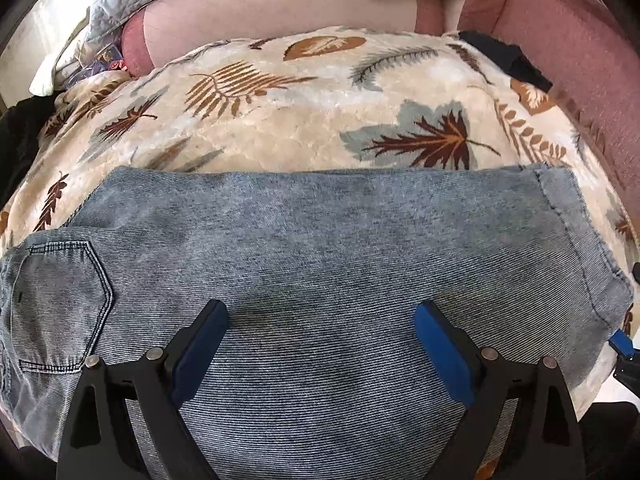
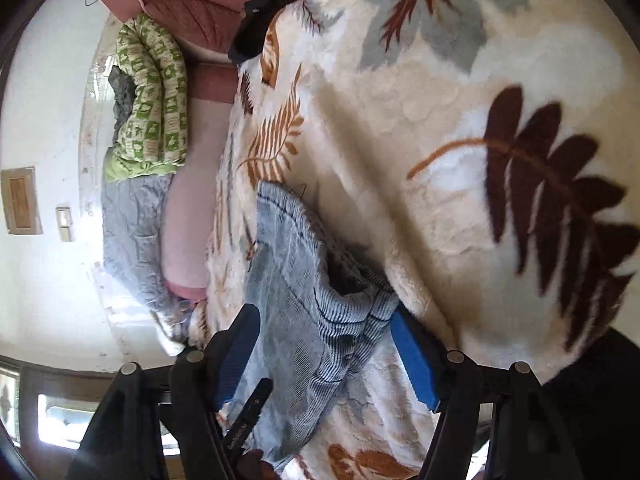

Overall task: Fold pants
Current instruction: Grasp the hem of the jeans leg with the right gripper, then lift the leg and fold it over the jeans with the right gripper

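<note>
Light blue denim pants (image 1: 320,256) lie flat and folded across a leaf-patterned blanket (image 1: 320,100), back pocket at the left, leg hems at the right. My left gripper (image 1: 320,320) is open, jaws spread wide just above the denim, holding nothing. In the right wrist view, rolled on its side, my right gripper (image 2: 324,328) is open with the hem end of the pants (image 2: 304,280) lying between its blue pads (image 2: 412,356), which stand apart from the cloth. The right gripper's blue tip shows at the left wrist view's right edge (image 1: 622,342).
The blanket covers a bed with a pink padded frame (image 1: 580,60). A green patterned quilt (image 2: 156,92) and a grey quilt (image 2: 132,232) lie at the head. A dark garment (image 1: 508,56) sits at the blanket's far right corner. A white wall (image 2: 44,120) stands beyond.
</note>
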`<state>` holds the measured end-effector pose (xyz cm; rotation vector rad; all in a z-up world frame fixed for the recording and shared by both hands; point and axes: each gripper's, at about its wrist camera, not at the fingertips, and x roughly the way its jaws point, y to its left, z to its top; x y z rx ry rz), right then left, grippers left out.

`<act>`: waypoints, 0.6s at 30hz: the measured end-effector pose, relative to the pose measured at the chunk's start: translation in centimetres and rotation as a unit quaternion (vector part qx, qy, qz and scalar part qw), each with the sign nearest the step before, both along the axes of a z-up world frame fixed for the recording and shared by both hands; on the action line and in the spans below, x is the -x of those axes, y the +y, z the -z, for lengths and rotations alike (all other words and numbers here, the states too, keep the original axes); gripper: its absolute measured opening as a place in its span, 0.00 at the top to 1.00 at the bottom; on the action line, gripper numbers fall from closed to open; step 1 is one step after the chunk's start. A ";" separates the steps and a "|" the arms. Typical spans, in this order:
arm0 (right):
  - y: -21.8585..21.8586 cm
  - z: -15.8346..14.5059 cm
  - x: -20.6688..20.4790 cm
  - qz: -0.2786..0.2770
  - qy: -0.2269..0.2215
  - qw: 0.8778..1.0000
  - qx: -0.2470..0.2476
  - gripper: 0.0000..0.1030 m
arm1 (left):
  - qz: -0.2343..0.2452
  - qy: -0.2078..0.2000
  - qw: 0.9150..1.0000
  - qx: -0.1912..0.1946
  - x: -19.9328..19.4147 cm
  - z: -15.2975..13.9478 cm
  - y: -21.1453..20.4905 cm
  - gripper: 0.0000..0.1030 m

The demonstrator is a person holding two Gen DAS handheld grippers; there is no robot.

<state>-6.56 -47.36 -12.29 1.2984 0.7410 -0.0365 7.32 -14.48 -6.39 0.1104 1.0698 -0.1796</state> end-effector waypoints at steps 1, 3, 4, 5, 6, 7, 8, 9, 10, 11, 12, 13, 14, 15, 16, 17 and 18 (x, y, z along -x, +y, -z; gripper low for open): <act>0.0 0.1 -0.2 -0.002 0.003 1.000 0.002 0.32 | -0.002 -0.001 1.000 0.002 0.0 -0.1 0.1 0.08; 0.1 0.1 -0.9 -0.008 0.010 1.000 0.010 0.32 | -0.007 0.000 1.000 0.004 -0.2 0.1 0.5 0.08; 0.2 0.0 -1.2 -0.012 0.013 1.000 0.017 0.32 | -0.008 0.002 1.000 0.005 -0.4 0.2 0.6 0.08; 0.4 -0.3 -1.4 -0.016 0.017 0.999 0.029 0.33 | -0.010 0.005 1.000 0.005 -0.6 0.4 0.6 0.08; 0.5 -0.4 -1.4 -0.017 0.024 0.999 0.040 0.42 | -0.013 0.006 1.000 0.005 -0.7 0.6 0.7 0.08; 0.5 -0.4 -1.4 -0.017 0.032 0.998 0.052 0.61 | -0.014 0.008 1.000 0.002 -0.9 0.8 0.6 0.08; 0.4 -0.1 -1.4 -0.019 0.036 0.998 0.055 0.68 | -0.013 0.010 1.000 -0.004 -1.0 1.0 0.4 0.07; 0.2 0.2 -1.4 -0.022 0.034 0.998 0.052 0.71 | -0.007 0.007 1.000 -0.017 -1.1 1.1 0.0 0.07; 0.1 0.2 -1.4 -0.026 0.033 0.998 0.053 0.73 | -0.004 0.006 1.000 -0.024 -1.1 1.2 -0.2 0.06; 0.2 0.2 -1.4 -0.030 0.034 0.997 0.060 0.73 | -0.001 0.009 0.999 -0.031 -1.3 1.1 -0.4 0.06; 0.4 -0.1 -1.5 -0.033 0.036 0.996 0.073 0.74 | -0.002 0.014 0.999 -0.030 -1.4 0.9 -0.4 0.07; 0.6 -0.4 -1.6 -0.035 0.038 0.995 0.085 0.73 | -0.004 0.016 1.000 -0.022 -1.3 0.3 -0.2 0.07; 0.8 -0.6 -1.7 -0.037 0.039 0.994 0.096 0.73 | -0.003 0.009 1.000 -0.013 -1.1 -0.3 0.0 0.07; 0.9 -0.9 -1.8 -0.039 0.040 0.993 0.104 0.73 | -0.001 -0.006 1.000 -0.010 -0.7 -0.9 0.2 0.07; 1.0 -1.1 -1.9 -0.041 0.040 0.992 0.112 0.74 | 0.003 -0.022 0.999 -0.023 -0.2 -1.0 0.1 0.07; 1.3 -1.4 -2.0 -0.043 0.042 0.991 0.123 0.74 | 0.007 -0.020 0.998 -0.053 -0.1 -0.3 -0.2 0.07; 1.4 -1.7 -2.1 -0.045 0.042 0.989 0.134 0.74 | 0.020 0.008 0.997 -0.069 -0.4 1.2 -0.6 0.06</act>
